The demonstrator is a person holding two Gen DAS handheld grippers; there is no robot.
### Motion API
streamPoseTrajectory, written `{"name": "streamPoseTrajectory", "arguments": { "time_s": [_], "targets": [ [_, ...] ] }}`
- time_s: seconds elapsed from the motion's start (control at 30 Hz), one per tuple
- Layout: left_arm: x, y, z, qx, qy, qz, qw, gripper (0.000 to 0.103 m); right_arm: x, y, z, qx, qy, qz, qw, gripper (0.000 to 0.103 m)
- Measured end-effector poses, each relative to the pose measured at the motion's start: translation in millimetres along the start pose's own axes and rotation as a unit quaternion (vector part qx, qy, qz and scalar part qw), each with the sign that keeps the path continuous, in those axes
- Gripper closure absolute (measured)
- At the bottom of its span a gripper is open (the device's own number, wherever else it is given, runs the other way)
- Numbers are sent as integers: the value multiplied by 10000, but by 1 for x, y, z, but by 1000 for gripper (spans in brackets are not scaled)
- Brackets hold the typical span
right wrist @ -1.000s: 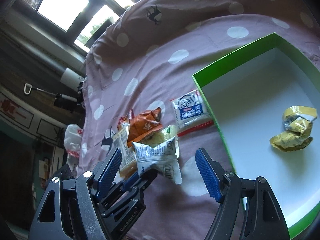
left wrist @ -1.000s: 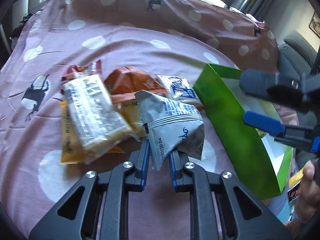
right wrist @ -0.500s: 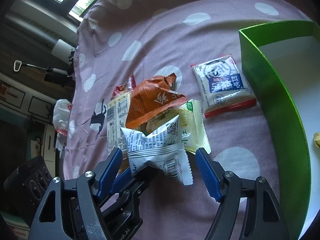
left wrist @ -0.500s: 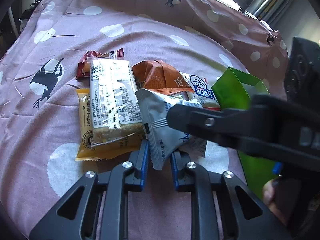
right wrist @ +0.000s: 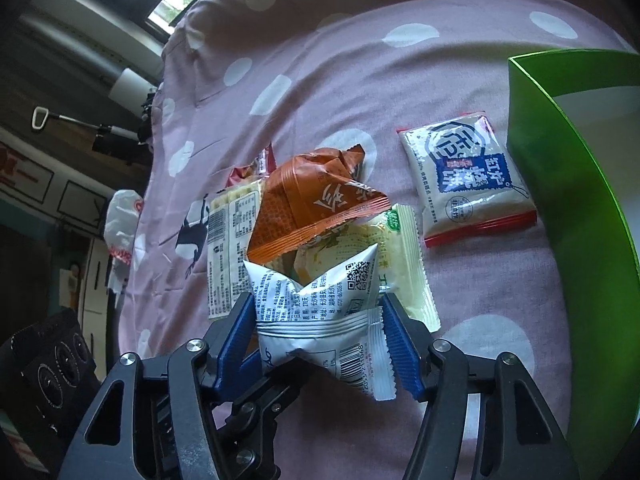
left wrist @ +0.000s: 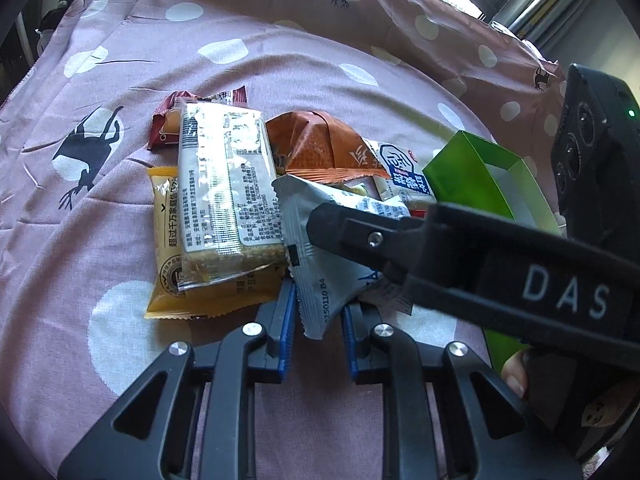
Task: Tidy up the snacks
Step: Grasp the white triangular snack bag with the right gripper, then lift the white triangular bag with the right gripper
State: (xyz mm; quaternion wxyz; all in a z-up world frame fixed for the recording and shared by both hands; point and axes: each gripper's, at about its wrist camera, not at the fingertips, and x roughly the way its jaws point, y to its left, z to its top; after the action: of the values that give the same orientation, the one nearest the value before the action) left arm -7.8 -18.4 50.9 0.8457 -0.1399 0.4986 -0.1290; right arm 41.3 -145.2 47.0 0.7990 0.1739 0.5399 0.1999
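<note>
My left gripper (left wrist: 318, 312) is shut on the lower corner of a white-grey snack packet (left wrist: 320, 248) and holds it up off the cloth. In the right wrist view my right gripper (right wrist: 320, 320) has its blue pads on either side of the same packet (right wrist: 320, 312), closed in against its sides. The right gripper's black body (left wrist: 460, 264) crosses the left wrist view over the packet. A green box (right wrist: 560, 168) with a white inside stands to the right.
On the pink spotted cloth (left wrist: 240, 60) lies a pile: an orange packet (right wrist: 316, 200), a clear-wrapped cracker bar (left wrist: 224, 192), a yellow packet (left wrist: 168, 240), a pale yellow packet (right wrist: 400, 248), a red wrapper (left wrist: 168, 120). A blue-and-white packet (right wrist: 468, 184) lies beside the box.
My right gripper has moved left from the box, over the pile, and closed in around the white-grey packet. My left gripper has kept its hold on it.
</note>
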Motion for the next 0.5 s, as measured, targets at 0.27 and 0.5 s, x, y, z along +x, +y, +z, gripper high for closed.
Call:
{"name": "streamPoseTrajectory", "arguments": {
  "time_s": [0.27, 0.5],
  "targets": [
    [-3, -1, 1, 9, -91, -200, 9998, 84, -2, 4, -2, -126, -81, -31, 9999, 45],
    [-16, -9, 1, 152, -387, -265, 9988, 82, -18, 19, -7, -381, -419, -306, 9979, 45]
  ]
}}
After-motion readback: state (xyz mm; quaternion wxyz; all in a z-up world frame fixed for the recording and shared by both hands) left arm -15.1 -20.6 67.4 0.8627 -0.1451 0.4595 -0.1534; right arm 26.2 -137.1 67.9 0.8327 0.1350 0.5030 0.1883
